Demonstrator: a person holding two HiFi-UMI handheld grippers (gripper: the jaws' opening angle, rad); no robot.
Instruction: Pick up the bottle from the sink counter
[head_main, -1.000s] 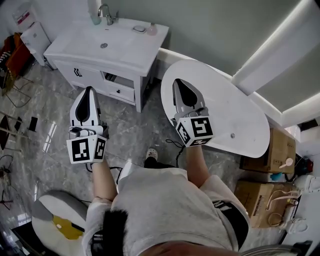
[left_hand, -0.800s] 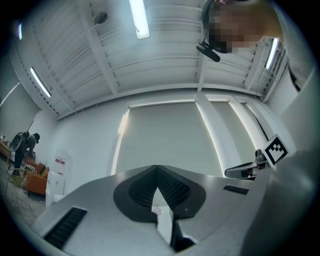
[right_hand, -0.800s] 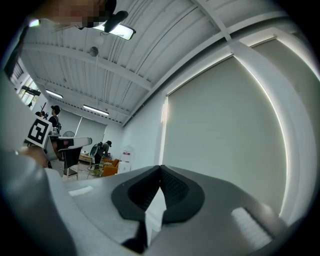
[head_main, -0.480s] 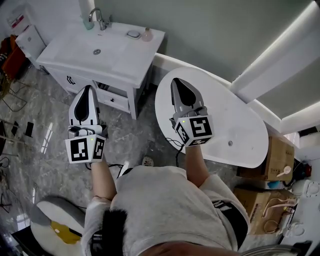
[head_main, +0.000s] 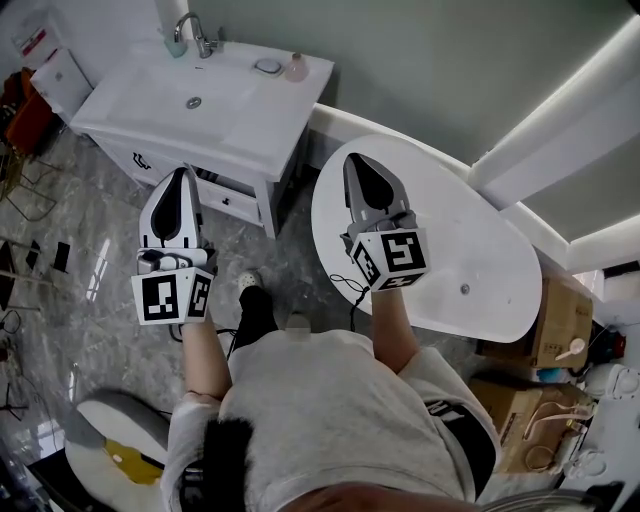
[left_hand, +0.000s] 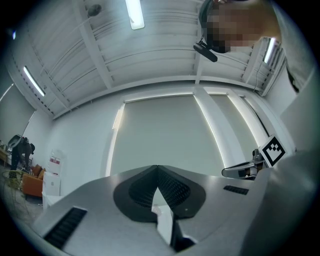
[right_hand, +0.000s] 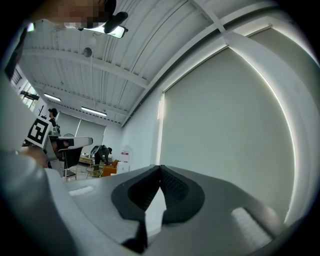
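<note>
Small pinkish bottle (head_main: 296, 67) upright, back right corner of sink counter (head_main: 240, 115).

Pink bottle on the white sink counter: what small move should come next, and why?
Probably carry the right gripper forward and left toward the small pink bottle. It stands at the white sink counter's back right corner, nearer that gripper than the left gripper; both grippers are shut, empty and short of the counter.

Sink counter (head_main: 250, 112) bears bottle (head_main: 296, 67) and dish (head_main: 267, 66).
</note>
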